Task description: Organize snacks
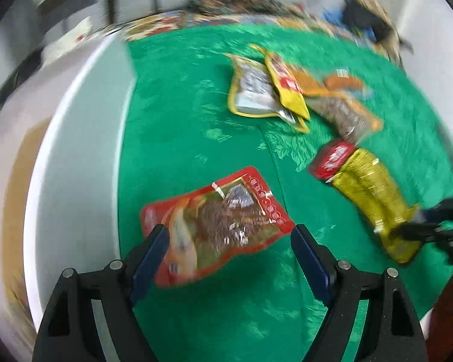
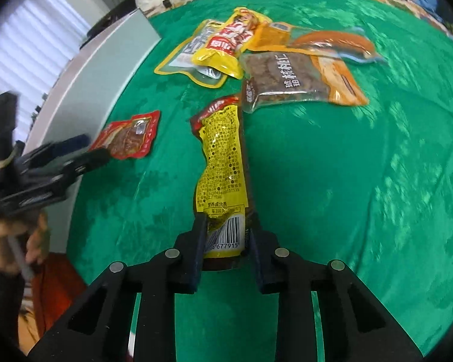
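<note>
The worktop (image 2: 332, 181) carries all the snack packets. At its far side lies a heap of four: a flat pouch (image 2: 181, 57) on the left, a smaller packet (image 2: 226, 45) lying over its right edge, a nut packet (image 2: 290, 81) to the right and nearer, and a wide packet (image 2: 323, 40) behind that — partly under it. Nearer than the heap a long packet (image 2: 222, 163) runs lengthwise toward the right gripper (image 2: 226, 241), its near end between the jaws. Left of it, well apart, lies a small packet (image 2: 126, 135) close to the worktop's left edge, with the left gripper (image 1: 229, 256) above its near end — jaws either side, not touching.
</note>
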